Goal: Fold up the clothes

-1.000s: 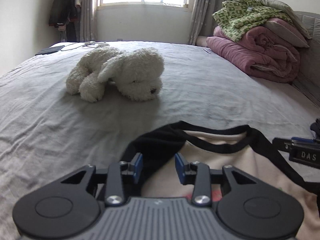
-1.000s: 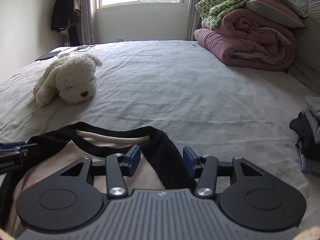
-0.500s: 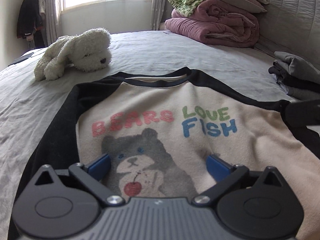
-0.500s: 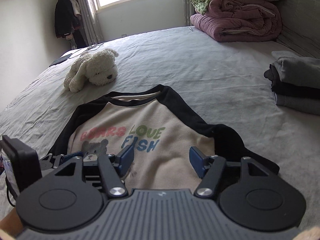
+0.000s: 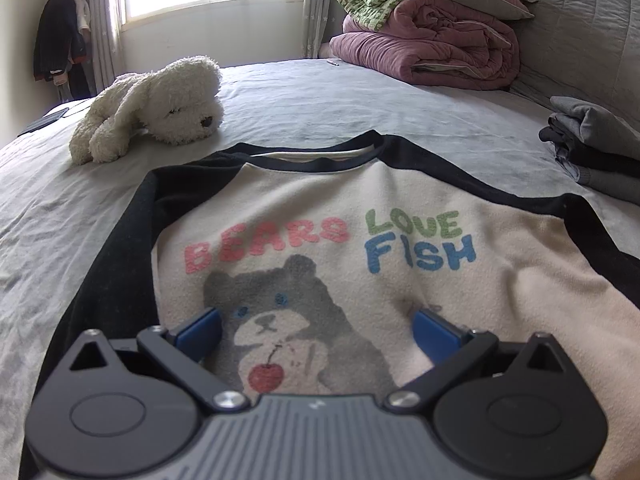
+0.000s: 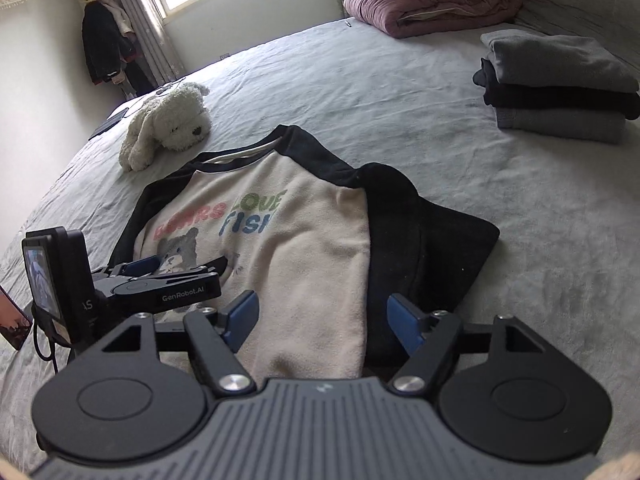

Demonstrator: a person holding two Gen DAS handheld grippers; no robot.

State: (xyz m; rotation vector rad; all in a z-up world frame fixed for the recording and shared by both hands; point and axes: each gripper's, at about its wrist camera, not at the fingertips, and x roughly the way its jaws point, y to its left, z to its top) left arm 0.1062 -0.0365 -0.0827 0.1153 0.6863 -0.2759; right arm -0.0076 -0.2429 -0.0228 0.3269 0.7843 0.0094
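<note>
bear-print sweatshirt (image 5: pixel 360 216) flat on grey bed (image 6: pixel 400 92), collar far, right sleeve folded in. left gripper (image 5: pixel 316 330) low over bear print, jaws wide, holding nothing. right gripper (image 6: pixel 322 316) above near hem, also wide, empty. plush dog (image 6: pixel 168 124) far left, folded clothes stack (image 6: pixel 560 88) far right.

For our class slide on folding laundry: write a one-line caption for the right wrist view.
Open right hand-held gripper above a bear-print sweatshirt laid flat on the bed, left hand-held gripper alongside.
</note>
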